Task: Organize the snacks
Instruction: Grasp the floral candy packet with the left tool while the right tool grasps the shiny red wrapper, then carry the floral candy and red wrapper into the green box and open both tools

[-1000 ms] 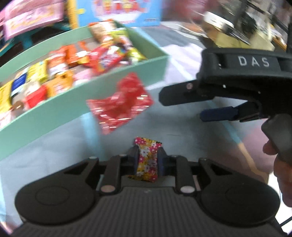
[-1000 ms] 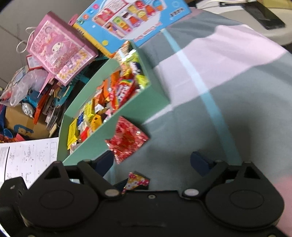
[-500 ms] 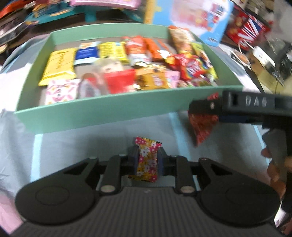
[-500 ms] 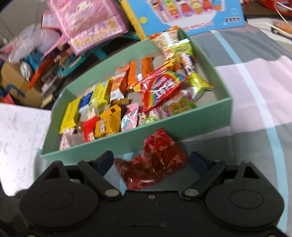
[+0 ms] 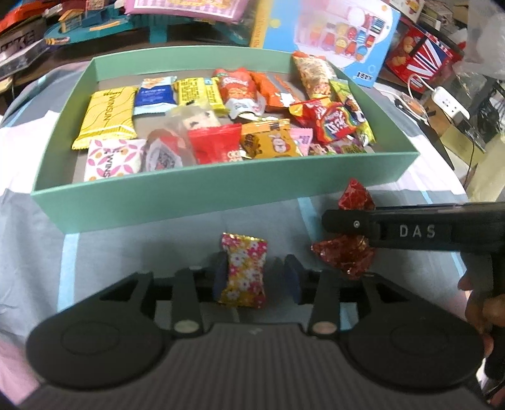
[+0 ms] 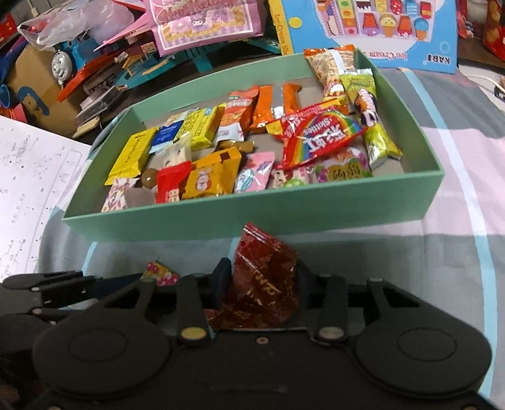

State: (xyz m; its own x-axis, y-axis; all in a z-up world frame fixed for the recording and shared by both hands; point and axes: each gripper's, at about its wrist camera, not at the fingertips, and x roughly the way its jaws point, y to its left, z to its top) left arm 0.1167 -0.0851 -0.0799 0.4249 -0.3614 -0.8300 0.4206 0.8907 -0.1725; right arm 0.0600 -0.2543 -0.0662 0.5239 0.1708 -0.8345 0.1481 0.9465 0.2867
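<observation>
A mint-green box (image 5: 202, 202) holding several snack packs stands on the striped cloth; it also shows in the right wrist view (image 6: 284, 214). My left gripper (image 5: 255, 277) has its jaws parted around a flowered yellow-and-pink candy (image 5: 243, 268), which leans on the left pad with a gap on the right. My right gripper (image 6: 260, 284) is shut on a red foil pouch (image 6: 265, 277), just in front of the box's near wall. The pouch (image 5: 345, 254) and the right gripper's side (image 5: 410, 230) show in the left wrist view. The candy's tip (image 6: 159, 271) shows in the right wrist view.
Behind the box lie a blue ice-cream toy box (image 6: 372, 28), a pink bag (image 6: 202, 22) and a toy train (image 6: 63, 63). A sheet of paper (image 6: 28, 189) lies at the left. A power strip (image 5: 448, 104) sits far right.
Both grippers swung to face the box's long near wall. The right jaws closed on the red pouch. The left jaws opened a little around the flowered candy.
</observation>
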